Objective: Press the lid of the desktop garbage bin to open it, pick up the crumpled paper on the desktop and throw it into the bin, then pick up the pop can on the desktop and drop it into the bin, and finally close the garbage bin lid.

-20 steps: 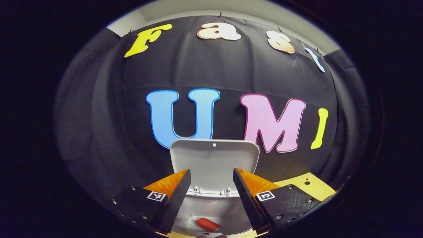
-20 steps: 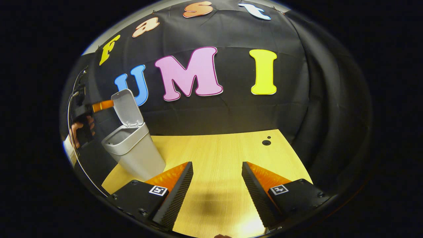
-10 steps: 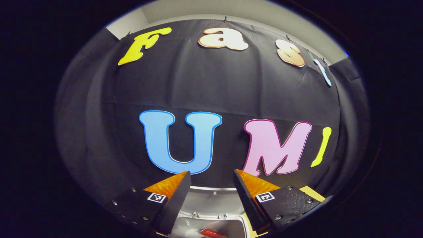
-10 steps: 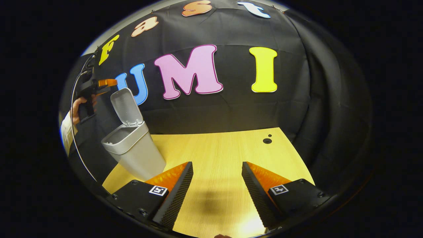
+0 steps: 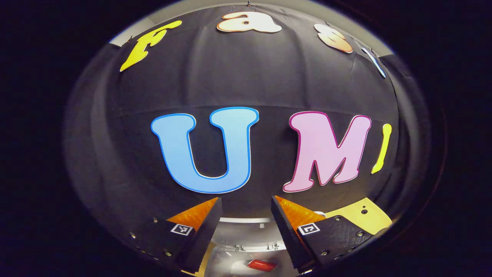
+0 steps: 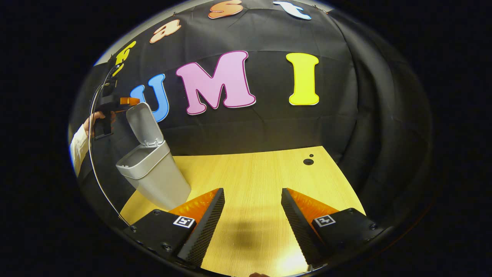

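Bin contents are seen best in the left gripper view: a red pop can (image 5: 262,264) lies on its side at the bottom of the garbage bin (image 5: 246,259), whose pale inside walls rise around it. The crumpled paper cannot be made out in the bin from either view. The lid (image 5: 246,227) is raised on its hinge at the back rim, and its top edge is seen just beyond the fingertips of the left gripper (image 5: 245,204). The fingers of that gripper are spread apart with nothing between them, and they are held above the open mouth of the bin, pointing toward the black cloth wall. A corner of the wooden desk (image 5: 365,217) is seen to the right of the bin.

In the right gripper view the garbage bin (image 6: 152,173) is shown standing on the desk (image 6: 261,184) near its left edge, grey and tapered toward the base, with the lid (image 6: 144,123) tilted up and back. The left gripper (image 6: 128,101) is seen just at the top edge of the lid, held by a hand (image 6: 94,119) with a white sleeve. The right gripper (image 6: 251,194) is held low over the bare desk, well apart from the bin; its fingers are released and nothing is grasped. Two small dark holes (image 6: 308,161) are seen near the far right corner of the desk.
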Action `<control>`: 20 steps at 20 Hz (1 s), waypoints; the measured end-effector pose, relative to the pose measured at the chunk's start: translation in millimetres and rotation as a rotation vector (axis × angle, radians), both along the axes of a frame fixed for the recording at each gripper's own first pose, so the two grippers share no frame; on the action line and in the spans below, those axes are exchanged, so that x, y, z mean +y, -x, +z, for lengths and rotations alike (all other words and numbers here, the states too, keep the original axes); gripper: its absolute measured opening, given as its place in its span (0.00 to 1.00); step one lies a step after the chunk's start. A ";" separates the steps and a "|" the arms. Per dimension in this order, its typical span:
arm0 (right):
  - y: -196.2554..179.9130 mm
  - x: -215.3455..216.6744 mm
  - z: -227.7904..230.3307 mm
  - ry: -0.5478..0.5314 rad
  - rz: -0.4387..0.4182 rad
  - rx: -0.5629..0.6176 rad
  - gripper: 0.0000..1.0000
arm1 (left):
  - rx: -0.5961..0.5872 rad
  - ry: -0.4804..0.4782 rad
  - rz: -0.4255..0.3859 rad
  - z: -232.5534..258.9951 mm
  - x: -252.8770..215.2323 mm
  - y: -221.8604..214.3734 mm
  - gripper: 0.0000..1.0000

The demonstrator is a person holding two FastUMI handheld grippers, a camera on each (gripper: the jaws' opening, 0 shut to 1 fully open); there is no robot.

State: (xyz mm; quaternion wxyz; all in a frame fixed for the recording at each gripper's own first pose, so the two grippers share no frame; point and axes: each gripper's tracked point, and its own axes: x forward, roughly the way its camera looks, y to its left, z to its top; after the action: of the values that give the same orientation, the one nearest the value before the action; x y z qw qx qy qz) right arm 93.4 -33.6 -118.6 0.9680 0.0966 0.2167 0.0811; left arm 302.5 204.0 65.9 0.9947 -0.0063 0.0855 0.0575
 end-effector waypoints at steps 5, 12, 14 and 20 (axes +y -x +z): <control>-2.7 7.8 0.4 0.002 0.014 -0.002 0.96 | 0.032 0.040 -0.031 -12.7 -5.9 40.2 0.84; -3.6 18.1 14.8 0.016 0.028 -0.040 0.96 | 0.100 0.072 -0.082 -83.8 -30.2 102.1 0.84; -1.0 18.8 16.4 0.023 0.027 -0.042 0.96 | 0.111 0.062 -0.093 -109.9 -36.7 112.0 0.84; -1.3 16.4 17.9 0.022 0.002 -0.041 0.96 | 0.150 0.054 -0.108 -176.4 -46.4 129.5 0.84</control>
State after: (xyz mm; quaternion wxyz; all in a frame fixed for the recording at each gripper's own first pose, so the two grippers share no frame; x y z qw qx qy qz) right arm 94.7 -17.2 -100.6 0.9732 0.0841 0.1977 0.0819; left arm 173.0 157.6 -110.5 0.9866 -0.0242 0.1613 0.0018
